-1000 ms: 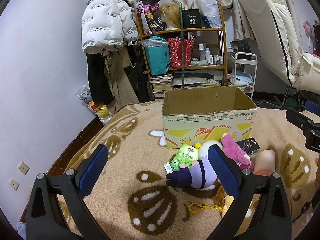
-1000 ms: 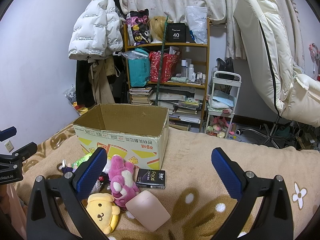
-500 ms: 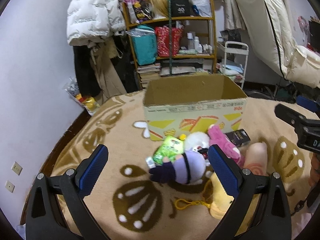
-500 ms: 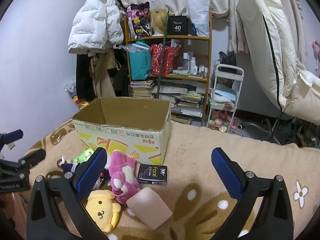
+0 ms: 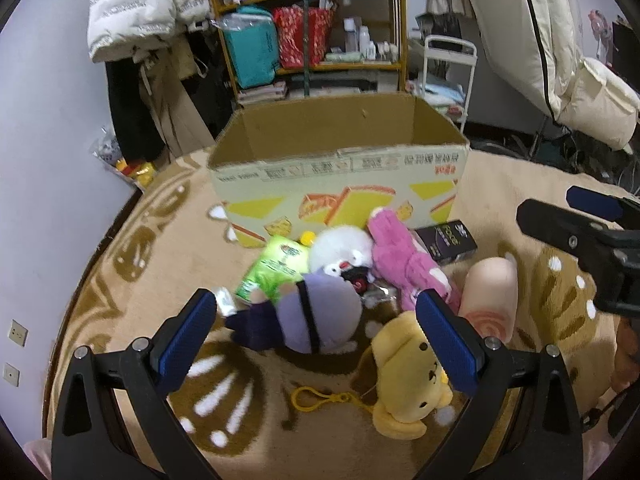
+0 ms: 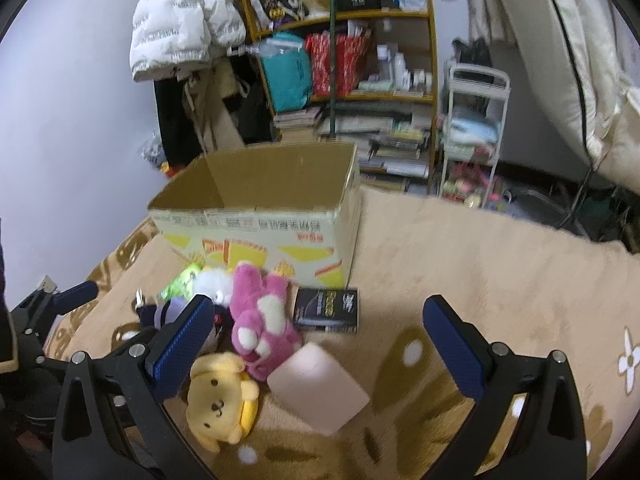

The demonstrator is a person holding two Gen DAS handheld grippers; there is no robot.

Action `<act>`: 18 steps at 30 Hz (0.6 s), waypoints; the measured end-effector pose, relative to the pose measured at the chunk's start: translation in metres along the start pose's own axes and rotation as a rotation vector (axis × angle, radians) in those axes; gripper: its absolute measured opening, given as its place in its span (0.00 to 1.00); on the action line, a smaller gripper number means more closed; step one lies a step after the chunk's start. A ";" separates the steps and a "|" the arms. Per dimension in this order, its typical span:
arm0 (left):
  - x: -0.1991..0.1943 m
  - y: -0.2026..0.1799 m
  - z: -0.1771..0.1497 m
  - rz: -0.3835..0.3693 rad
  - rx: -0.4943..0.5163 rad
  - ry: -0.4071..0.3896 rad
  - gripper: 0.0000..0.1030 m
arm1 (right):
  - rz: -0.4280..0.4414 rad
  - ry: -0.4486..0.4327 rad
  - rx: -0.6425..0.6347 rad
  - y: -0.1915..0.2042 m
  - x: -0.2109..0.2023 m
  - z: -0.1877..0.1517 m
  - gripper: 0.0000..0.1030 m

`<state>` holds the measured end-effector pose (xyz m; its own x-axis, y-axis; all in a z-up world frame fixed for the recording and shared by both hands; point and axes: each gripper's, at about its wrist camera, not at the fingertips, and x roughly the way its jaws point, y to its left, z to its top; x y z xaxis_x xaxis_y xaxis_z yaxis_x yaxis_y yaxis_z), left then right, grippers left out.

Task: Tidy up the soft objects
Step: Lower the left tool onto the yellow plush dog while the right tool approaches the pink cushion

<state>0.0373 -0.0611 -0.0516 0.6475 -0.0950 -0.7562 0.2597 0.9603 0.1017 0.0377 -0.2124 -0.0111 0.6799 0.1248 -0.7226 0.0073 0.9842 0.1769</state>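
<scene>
Nothing is showing inside the cardboard box (image 5: 340, 148); sorting is barely starting. Left gripper (image 5: 316, 332), jaws spread, is framing the purple plush (image 5: 316, 316); right gripper (image 6: 320, 344) is hanging open, empty.

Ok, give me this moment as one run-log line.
left gripper: open, over purple plush | right gripper: open, empty | cardboard box: no toys seen inside | toys: on blanket

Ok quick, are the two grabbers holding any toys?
Left gripper: open, holding nothing, above the purple plush toy.
Right gripper: open, holding nothing.
</scene>
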 end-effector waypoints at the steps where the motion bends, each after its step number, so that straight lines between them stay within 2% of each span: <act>1: 0.004 -0.002 0.000 -0.004 0.001 0.010 0.96 | 0.001 0.018 0.004 -0.001 0.003 -0.002 1.00; 14: 0.049 -0.027 -0.008 -0.057 0.047 0.159 0.96 | 0.031 0.193 0.044 -0.014 0.039 -0.015 1.00; 18: 0.057 -0.035 -0.013 -0.055 0.073 0.191 0.96 | 0.039 0.264 0.057 -0.019 0.051 -0.021 0.96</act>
<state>0.0560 -0.0971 -0.1068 0.4849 -0.0886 -0.8701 0.3467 0.9328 0.0982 0.0571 -0.2221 -0.0651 0.4661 0.1982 -0.8623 0.0310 0.9703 0.2398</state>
